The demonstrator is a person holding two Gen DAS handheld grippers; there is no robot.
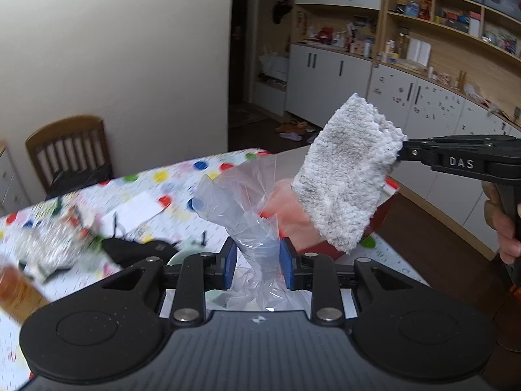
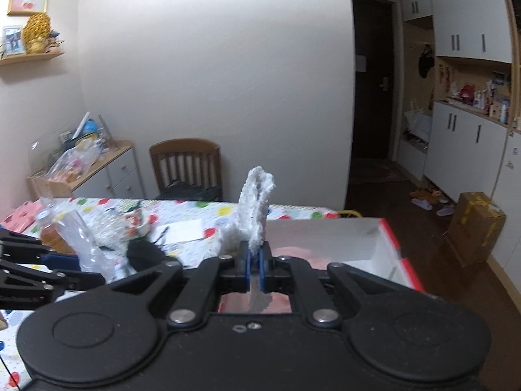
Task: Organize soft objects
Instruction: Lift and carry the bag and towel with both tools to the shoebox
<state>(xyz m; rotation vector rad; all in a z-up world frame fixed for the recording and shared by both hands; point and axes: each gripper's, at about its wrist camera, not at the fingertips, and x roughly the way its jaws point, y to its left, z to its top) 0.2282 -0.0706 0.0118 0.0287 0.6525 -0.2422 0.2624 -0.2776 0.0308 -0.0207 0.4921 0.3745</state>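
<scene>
The left tool [image 1: 257,262] holds a clear plastic bag [image 1: 242,202] between its blue pads; the jaws are only partly closed, because the gathered plastic fills the gap, and the bag stands up crumpled above them. The right tool [image 2: 256,262] is closed almost fully on a white fluffy cloth [image 2: 255,205], which it pinches by 1 edge (in the left wrist view the cloth [image 1: 345,176] hangs down from that tool [image 1: 402,153] beside the bag). Both things are in the air above the right edge of the counter [image 2: 192,210], over a white box with red rim [image 2: 389,238] that has something pink inside.

My judgement is that the cloth should go into the bag or into the box. The bag's mouth looks collapsed, not spread, so the cloth could catch on the rim and push the bag over instead of entering. The grip on the cloth is at a thin edge, so a quick swing could let it slip. A bottle [image 2: 53,231] and other small clutter stand near on the counter and could be knocked.
</scene>
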